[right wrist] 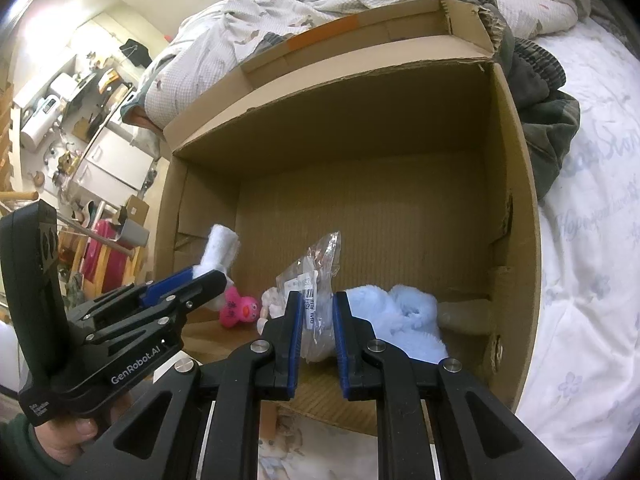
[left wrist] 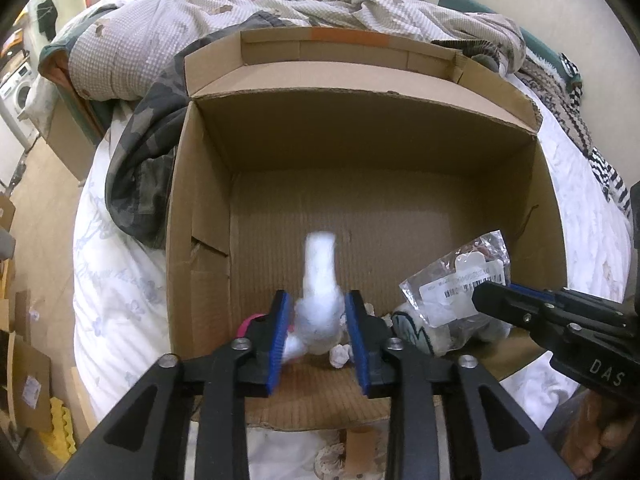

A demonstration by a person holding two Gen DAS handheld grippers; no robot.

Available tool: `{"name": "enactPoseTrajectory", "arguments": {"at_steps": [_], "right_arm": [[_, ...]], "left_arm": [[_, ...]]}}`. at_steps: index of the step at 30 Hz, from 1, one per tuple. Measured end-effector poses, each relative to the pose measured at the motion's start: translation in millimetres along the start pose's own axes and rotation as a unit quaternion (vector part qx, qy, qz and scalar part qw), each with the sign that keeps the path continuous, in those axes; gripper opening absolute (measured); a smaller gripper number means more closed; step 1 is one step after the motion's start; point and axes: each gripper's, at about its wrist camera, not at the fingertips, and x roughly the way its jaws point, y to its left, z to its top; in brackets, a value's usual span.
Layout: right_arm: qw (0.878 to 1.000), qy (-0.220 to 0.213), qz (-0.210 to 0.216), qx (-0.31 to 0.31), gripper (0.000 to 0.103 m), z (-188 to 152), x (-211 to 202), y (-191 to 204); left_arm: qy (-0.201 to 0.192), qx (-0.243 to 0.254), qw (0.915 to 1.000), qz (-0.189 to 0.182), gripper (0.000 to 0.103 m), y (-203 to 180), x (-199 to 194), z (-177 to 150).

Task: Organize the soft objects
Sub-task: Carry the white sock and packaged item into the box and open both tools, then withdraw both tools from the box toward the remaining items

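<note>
An open cardboard box (left wrist: 360,152) lies on the bed, also in the right wrist view (right wrist: 360,128). My left gripper (left wrist: 318,316) is shut on a white fluffy soft item (left wrist: 318,280) just inside the box's near edge; it also shows from the right wrist (right wrist: 218,250). My right gripper (right wrist: 316,312) is shut on a clear plastic bag with a barcode label (right wrist: 316,276), seen in the left wrist view (left wrist: 460,276). A pink plush toy (right wrist: 240,310), a light blue fluffy cloth (right wrist: 404,316) and a small white toy (right wrist: 272,300) lie inside the box.
Rumpled checked bedding (left wrist: 280,4) and a dark camouflage garment (left wrist: 148,152) lie behind and left of the box. A white patterned sheet (right wrist: 592,264) covers the bed. Cluttered shelves and appliances (right wrist: 60,112) stand beyond the bed.
</note>
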Motion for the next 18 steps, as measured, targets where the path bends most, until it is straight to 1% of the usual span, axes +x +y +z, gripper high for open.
{"name": "enactPoseTrajectory", "arguments": {"at_steps": [1, 2, 3, 4, 7, 18], "right_arm": [[1.0, 0.0, 0.0, 0.001, 0.017, 0.3, -0.1, -0.1], [1.0, -0.001, 0.0, 0.001, 0.017, 0.8, 0.2, -0.1], [1.0, -0.002, 0.0, 0.001, 0.017, 1.0, 0.2, -0.6], [1.0, -0.002, -0.001, 0.002, 0.017, 1.1, 0.2, -0.8], [1.0, -0.002, -0.001, 0.002, 0.017, 0.9, 0.2, -1.3], [1.0, -0.001, 0.001, 0.003, 0.017, 0.1, 2.0, -3.2]], "left_arm": [[0.0, -0.001, 1.0, 0.001, 0.041, 0.4, 0.1, 0.1], [-0.001, -0.003, 1.0, 0.003, 0.047, 0.8, -0.5, 0.1], [-0.003, -0.005, 1.0, 0.003, 0.056, 1.8, -1.6, 0.1], [-0.008, -0.007, 0.9999, 0.004, 0.06, 2.2, -3.2, 0.2], [-0.01, -0.009, 0.9999, 0.009, 0.064, 3.2, -5.2, 1.1], [-0.007, -0.01, 0.9998, 0.017, 0.064, 3.5, -5.6, 1.7]]}}
